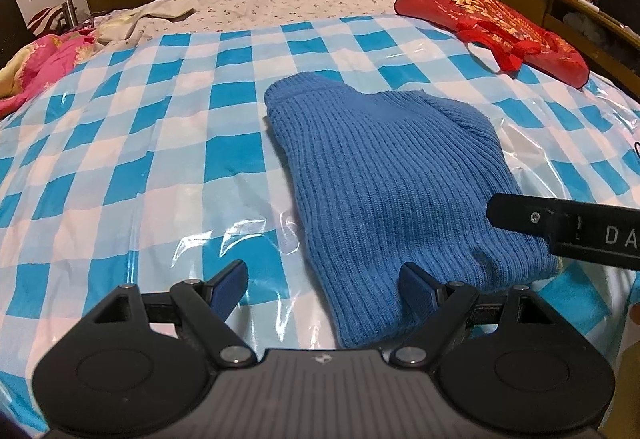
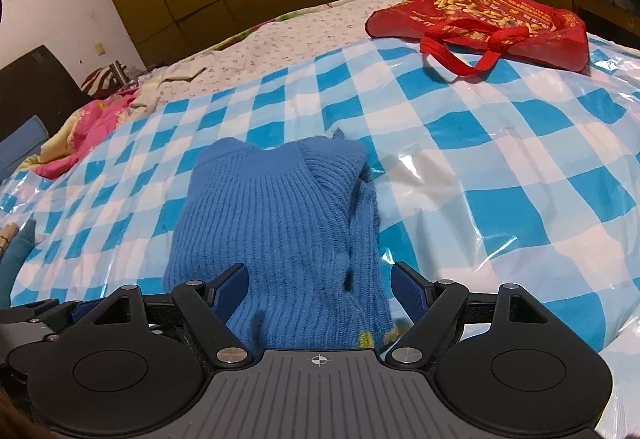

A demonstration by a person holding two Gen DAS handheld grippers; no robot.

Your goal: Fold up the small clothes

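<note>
A small blue ribbed knit sweater (image 1: 384,167) lies folded narrow on a blue and white checked plastic sheet (image 1: 140,159), collar end away from me. My left gripper (image 1: 324,275) is open at the sweater's near left edge, its right finger resting on the knit. A finger of the right gripper (image 1: 560,227) reaches in from the right over the near right hem. In the right wrist view the sweater (image 2: 280,207) lies straight ahead and my right gripper (image 2: 320,279) is open, its jaws astride the near hem, which shows a little yellow trim.
A red tote bag (image 1: 492,23) with gold print lies at the far right of the bed; it also shows in the right wrist view (image 2: 492,11). Pink floral bedding (image 1: 44,63) is bunched at the far left. A wooden dresser (image 1: 568,7) stands right, wardrobes behind.
</note>
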